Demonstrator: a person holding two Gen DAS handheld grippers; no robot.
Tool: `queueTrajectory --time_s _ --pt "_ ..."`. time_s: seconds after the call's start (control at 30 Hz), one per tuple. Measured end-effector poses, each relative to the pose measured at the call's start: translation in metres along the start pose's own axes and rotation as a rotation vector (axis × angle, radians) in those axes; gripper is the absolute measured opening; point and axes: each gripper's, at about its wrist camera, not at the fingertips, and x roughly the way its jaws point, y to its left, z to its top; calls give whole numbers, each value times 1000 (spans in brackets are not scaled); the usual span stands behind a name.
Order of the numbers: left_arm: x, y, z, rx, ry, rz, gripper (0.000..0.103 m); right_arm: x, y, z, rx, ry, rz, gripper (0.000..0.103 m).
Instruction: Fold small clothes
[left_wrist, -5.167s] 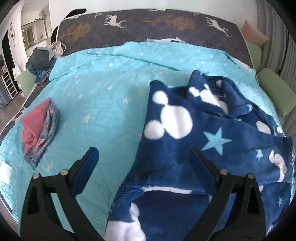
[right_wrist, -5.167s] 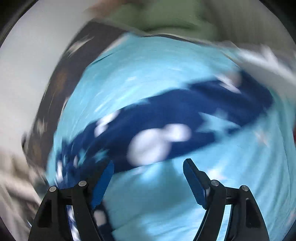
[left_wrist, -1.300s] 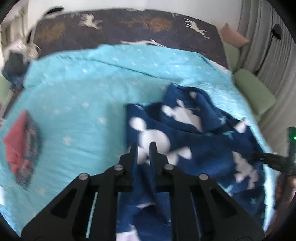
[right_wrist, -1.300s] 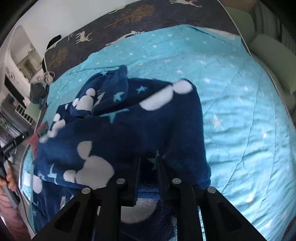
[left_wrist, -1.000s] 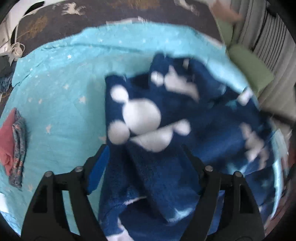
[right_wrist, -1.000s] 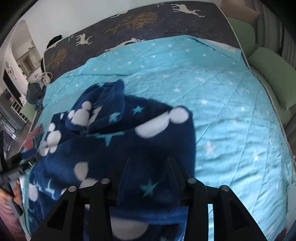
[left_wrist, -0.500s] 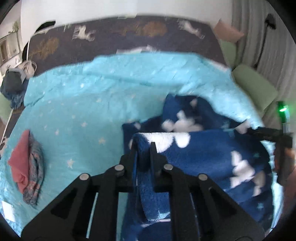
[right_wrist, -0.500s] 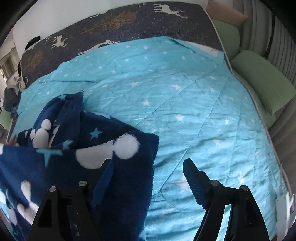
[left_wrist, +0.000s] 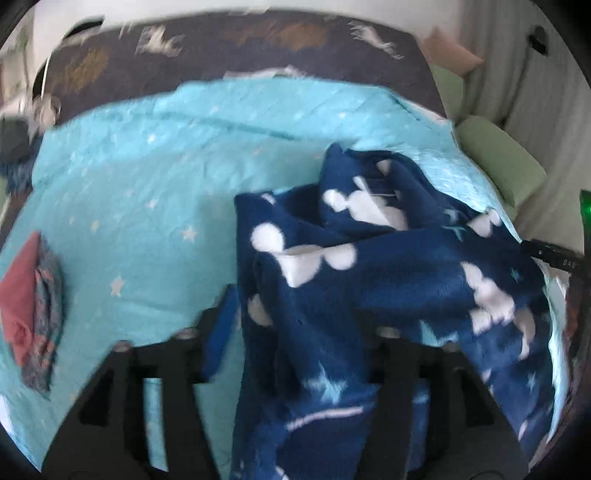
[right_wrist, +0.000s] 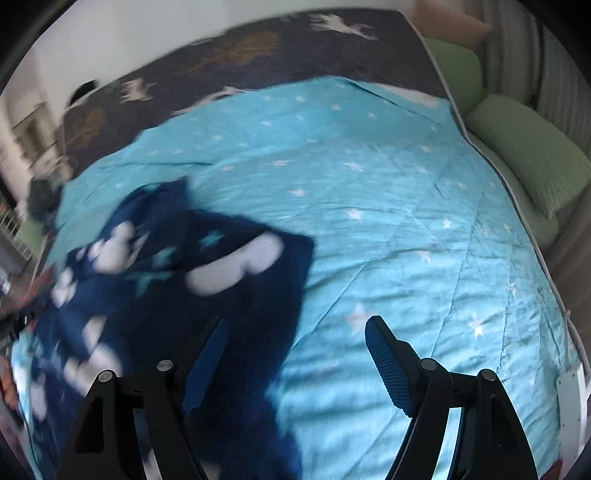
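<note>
While the left tool (left_wrist: 295, 325) spreads, letting go of the navy fleece garment (left_wrist: 388, 280) bunched near the bed's (left_wrist: 147, 184) right edge, the right tool (right_wrist: 295, 354) stands wide, empty beside the fleece; regrip matching corners.

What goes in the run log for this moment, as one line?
stage: fold released | left tool: opening, navy fleece garment between jaws | right tool: open, garment edge between jaws, ungripped | surface: turquoise star quilt

Bed (right_wrist: 388, 206) under turquoise star quilt – green cushions (right_wrist: 524, 147) beside grey curtain (right_wrist: 561, 77), white wall.
</note>
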Motion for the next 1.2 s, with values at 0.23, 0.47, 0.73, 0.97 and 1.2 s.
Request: queueTrajectory --time_s 0.23,0.47,0.73,0.97,1.2 --pt "8 -2 -39 36 88 158 71 -11 3 -36 -38 43 -76 79" --pt "-31 -3 -64 1 60 132 71 -54 24 -72 -102 23 -67 79" --pt "-71 6 -143 -105 147 -13 71 -73 13 -150 -49 140 1 79" --pt "-105 17 -197 -188 183 -43 74 -101 7 -200 -18 156 68 80" --pt "-148 -13 -199 -134 112 -61 73 -134 29 -223 -102 106 58 79"
